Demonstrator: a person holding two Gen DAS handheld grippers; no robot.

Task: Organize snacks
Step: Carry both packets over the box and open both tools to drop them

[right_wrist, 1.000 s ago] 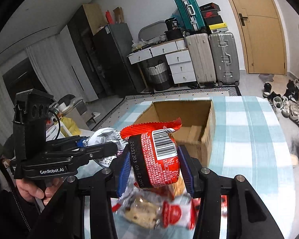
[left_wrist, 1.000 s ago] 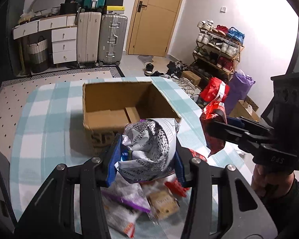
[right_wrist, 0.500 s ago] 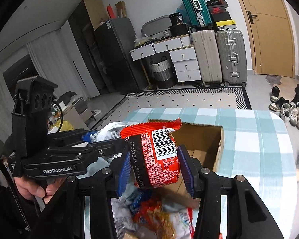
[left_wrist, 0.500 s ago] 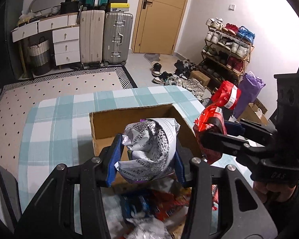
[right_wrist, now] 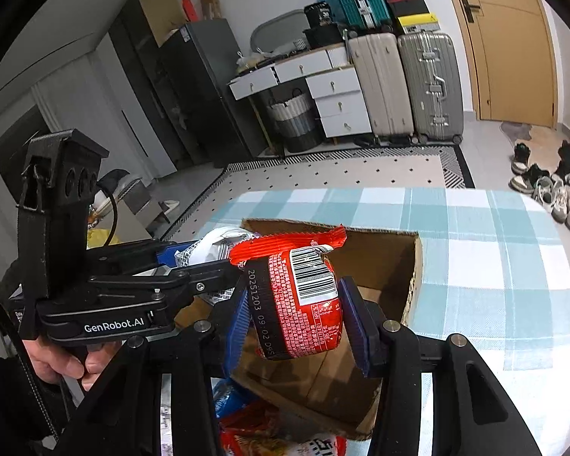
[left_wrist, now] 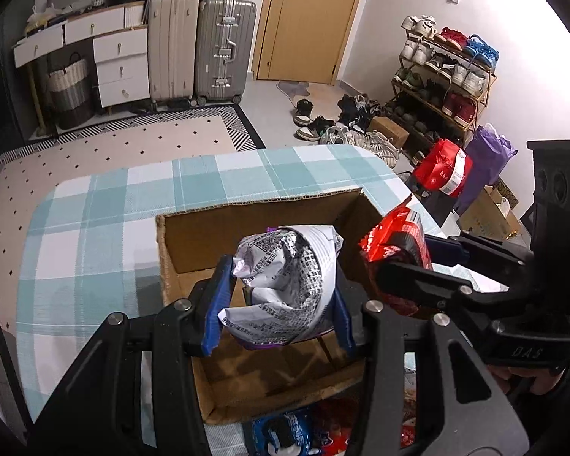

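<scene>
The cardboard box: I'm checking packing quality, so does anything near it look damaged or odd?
The white-and-black printed snack packet in the left gripper is badly crumpled. The brown cardboard box looks intact, its inside bare.

a lived-in room of a home: hard-shell suitcases [left_wrist: 203,47] stand by a wooden door [left_wrist: 307,19], a shoe rack [left_wrist: 444,76] overflows onto the floor, white drawers [left_wrist: 121,68] line the wall, and a checked cloth covers the table [left_wrist: 95,228].
</scene>
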